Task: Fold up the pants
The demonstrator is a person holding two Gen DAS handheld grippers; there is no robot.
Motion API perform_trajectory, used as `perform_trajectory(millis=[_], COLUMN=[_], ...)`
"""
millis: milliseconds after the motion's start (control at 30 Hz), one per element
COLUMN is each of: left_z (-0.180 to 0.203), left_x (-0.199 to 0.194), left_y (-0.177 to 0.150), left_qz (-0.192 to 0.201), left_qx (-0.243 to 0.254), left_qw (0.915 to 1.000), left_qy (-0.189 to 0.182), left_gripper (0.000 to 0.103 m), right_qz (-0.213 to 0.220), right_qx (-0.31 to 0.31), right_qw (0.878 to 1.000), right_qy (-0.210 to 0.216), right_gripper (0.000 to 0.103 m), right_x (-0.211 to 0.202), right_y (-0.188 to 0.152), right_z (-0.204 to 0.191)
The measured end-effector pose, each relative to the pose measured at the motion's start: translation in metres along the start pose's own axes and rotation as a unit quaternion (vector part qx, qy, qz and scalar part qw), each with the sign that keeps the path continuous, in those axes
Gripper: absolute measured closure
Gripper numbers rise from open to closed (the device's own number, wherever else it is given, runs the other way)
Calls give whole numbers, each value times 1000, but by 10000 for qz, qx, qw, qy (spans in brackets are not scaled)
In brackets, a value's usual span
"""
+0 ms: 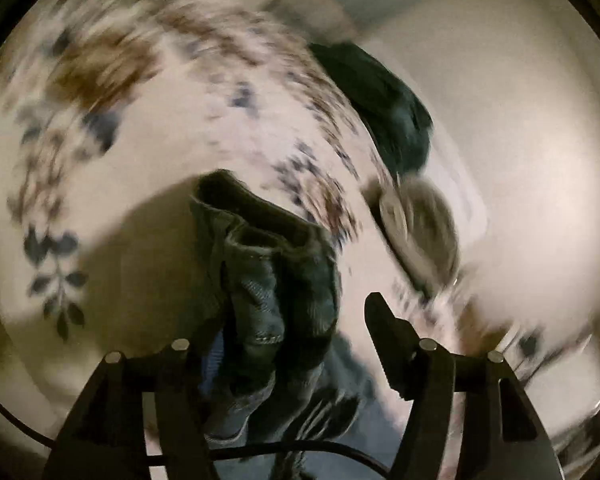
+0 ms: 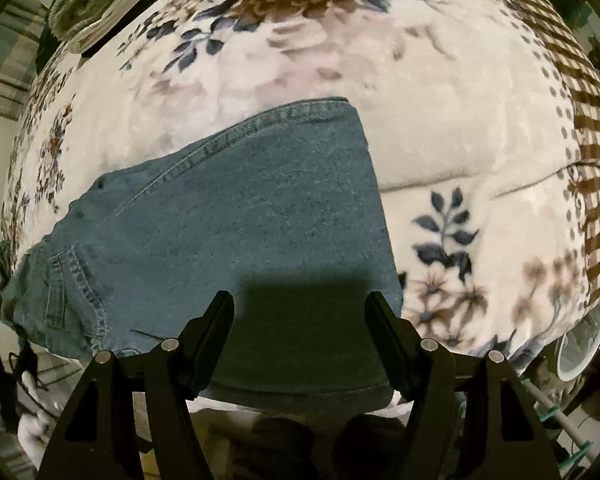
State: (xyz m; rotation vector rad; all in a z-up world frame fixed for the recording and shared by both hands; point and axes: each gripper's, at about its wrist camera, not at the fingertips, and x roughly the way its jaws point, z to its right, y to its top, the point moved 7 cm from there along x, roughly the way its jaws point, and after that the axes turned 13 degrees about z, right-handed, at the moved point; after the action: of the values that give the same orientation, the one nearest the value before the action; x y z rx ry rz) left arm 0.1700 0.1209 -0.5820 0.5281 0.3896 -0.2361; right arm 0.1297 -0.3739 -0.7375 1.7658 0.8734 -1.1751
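The jeans [image 2: 236,216] lie flat on the flowered blanket [image 2: 440,128], long axis running left to right under the right gripper [image 2: 300,336], whose jaws hang apart, empty. A bunched denim end drapes against the left gripper [image 1: 300,336]; whether its spread jaws pinch it I cannot tell, so the left is nearer

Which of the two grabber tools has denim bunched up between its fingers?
The left gripper: bunched jeans hang between its open fingers. The right gripper hovers open above the flat denim with nothing between its fingers.
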Motion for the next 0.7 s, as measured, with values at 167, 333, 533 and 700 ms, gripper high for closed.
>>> perform_trajectory(millis=[167, 333, 533, 700], left_z=[-52, -66, 2, 116], left_x=[4, 30, 17, -25], left_y=[14, 8, 7, -20], left_qz=[95, -269, -186, -233], left_qx=[-768, -320, 730, 1793], left_qw=[9960, 9962, 9971, 9791], left_qy=[442, 762, 130, -933], left_gripper=[42, 73, 87, 87], right_qz=[-48, -68, 20, 188], right_qx=[-137, -355, -260, -158], right_qw=[9999, 9993, 9996, 9997], right_qy=[-39, -120, -79, -32], right_gripper=[33, 33, 33, 33], right_x=[12, 30, 38, 24], right_y=[-1, -3, -1, 7], right_z=[-28, -55, -65, -51])
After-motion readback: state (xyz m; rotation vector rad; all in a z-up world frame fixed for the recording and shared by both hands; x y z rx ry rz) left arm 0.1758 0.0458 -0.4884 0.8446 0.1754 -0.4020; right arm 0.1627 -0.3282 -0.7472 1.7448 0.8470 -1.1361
